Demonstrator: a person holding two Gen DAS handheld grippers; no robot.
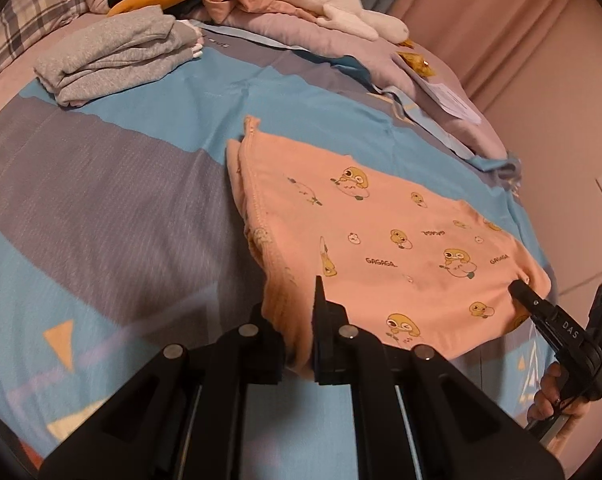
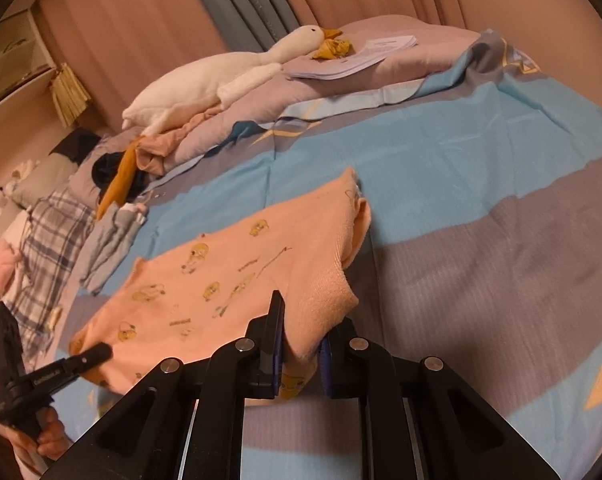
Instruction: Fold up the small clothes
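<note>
Peach duck-print garment [image 1: 365, 236] spread on blue-and-grey bedsheet [image 1: 121, 208], long axis running from left gripper [image 1: 297, 332] across to right gripper [image 2: 301, 344], near edge lifted off the bed at both corners. Left fingers pressed together on the near left corner, cloth bunched between the pads; right fingers pinching the near right corner, a fold hanging down between them. Both grips at the near edge, far edge lying flat toward the pillows and white goose plush [image 2: 221, 80]. Likely next: carrying the near edge away over the flat part toward that far edge, both hands level. Stack of folded grey clothes [image 1: 117, 60] well apart, beyond the left side.
</note>
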